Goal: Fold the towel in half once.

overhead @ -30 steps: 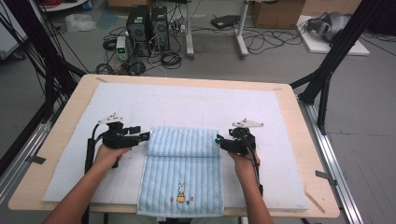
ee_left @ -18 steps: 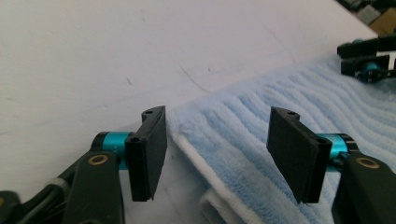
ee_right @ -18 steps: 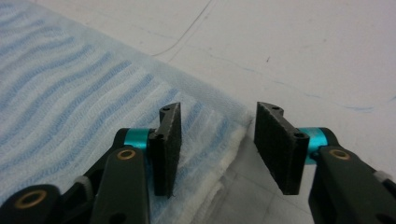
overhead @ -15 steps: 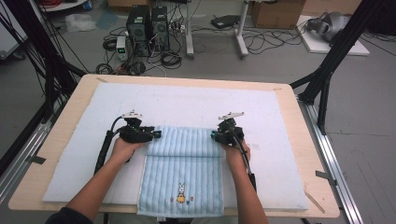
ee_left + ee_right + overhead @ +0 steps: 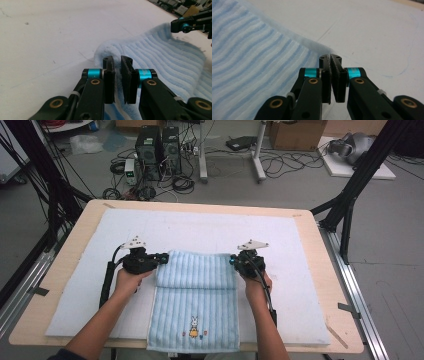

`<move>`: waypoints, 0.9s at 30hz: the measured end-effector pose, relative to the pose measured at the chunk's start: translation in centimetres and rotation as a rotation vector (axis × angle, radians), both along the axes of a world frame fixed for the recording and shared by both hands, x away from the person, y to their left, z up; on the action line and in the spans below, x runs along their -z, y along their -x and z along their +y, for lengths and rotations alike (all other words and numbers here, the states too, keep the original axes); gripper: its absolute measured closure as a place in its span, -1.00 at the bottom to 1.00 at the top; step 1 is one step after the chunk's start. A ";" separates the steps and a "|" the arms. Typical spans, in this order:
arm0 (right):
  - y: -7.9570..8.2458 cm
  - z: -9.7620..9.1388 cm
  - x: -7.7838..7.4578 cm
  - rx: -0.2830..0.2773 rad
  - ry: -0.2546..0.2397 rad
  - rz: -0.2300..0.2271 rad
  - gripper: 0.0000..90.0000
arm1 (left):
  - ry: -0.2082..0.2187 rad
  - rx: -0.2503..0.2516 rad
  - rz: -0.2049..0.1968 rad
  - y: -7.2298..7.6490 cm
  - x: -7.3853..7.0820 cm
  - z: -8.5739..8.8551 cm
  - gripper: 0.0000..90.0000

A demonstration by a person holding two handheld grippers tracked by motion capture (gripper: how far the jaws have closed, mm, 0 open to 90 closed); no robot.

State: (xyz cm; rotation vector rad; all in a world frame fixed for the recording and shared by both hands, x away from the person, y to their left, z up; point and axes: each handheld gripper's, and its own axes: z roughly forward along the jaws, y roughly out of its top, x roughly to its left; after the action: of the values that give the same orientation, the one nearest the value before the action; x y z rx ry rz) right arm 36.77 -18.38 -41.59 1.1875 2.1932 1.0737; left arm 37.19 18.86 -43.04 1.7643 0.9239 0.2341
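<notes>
1. Towel (image 5: 196,305) lies on the white mat (image 5: 300,285), near edge hanging over the table's (image 5: 330,240) front; the far end is a fold, rabbit print at the near end.
2. Left gripper (image 5: 161,257) sits at the far-left corner of the fold. Its jaws have just been closing; in the left gripper view (image 5: 117,65) they stand nearly together with the towel's edge between them, so it looks pinched, though a thin gap shows at the tips.
3. Right gripper (image 5: 233,262) sits at the far-right corner. Its jaws have also just been closing and are now pressed together on the corner (image 5: 330,58).
4. Before lifting, confirm both layers are caught on the left side; if only the top ply is in, re-bite deeper.
5. Raise both hands together and level, keeping the edge taut between them.
6. Avoid snagging the mat underneath.
</notes>
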 end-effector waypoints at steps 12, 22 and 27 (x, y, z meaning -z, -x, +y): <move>-1.3 0.3 0.8 0.071 -0.038 0.086 0.31 | 0.000 0.011 -0.023 0.8 -0.3 0.4 0.78; -3.1 3.1 2.0 0.009 0.085 0.121 0.91 | -0.011 0.007 -0.032 0.8 -0.3 0.7 0.81; -2.1 2.4 0.5 -0.007 0.045 0.069 0.91 | 0.014 0.022 -0.043 1.4 -0.8 0.8 0.82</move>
State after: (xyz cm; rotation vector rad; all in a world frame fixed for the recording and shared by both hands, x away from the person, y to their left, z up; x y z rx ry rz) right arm 38.82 -16.00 -42.09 1.2147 2.2627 0.9945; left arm 35.78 19.62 -42.22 1.7492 0.8728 0.2494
